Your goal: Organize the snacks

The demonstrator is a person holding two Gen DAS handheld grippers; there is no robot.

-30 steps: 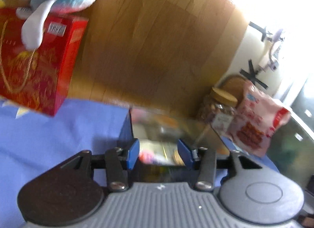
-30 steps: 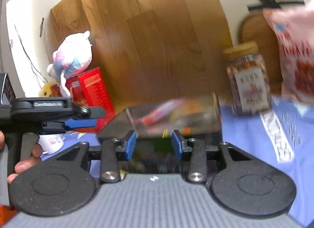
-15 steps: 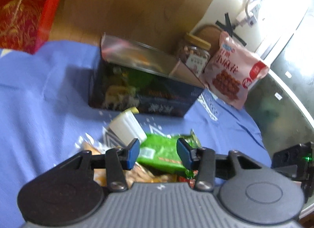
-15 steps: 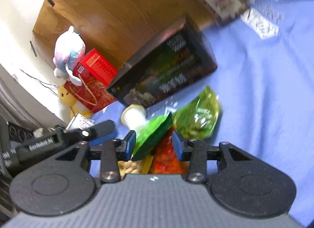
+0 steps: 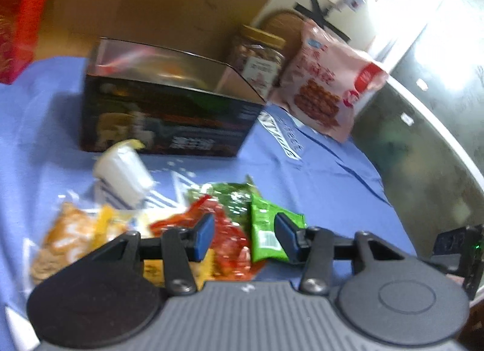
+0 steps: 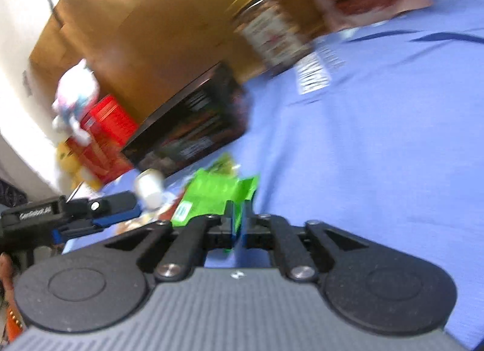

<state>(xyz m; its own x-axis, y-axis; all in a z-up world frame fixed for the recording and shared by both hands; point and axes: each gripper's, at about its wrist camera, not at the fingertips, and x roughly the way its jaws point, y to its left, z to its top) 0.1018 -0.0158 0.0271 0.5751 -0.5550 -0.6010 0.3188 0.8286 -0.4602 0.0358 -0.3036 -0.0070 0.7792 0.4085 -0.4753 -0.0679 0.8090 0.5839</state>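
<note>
Loose snack packets (image 5: pixel 230 230) are lying on the cloth (image 5: pixel 317 175) in front of the open box (image 5: pixel 169 115). A jar (image 5: pixel 257 60) and a bag (image 5: pixel 326 84) are standing behind the box's right end, with a carton (image 5: pixel 18 24) sitting to its left.

Home — plush toy (image 6: pixel 75 90), snacks (image 5: pixel 233 227)

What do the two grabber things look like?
Both look alike. The left gripper and right gripper each have blue finger pads on black linkage arms with silver screws, two round black discs, and a ribbed grey body.
</note>
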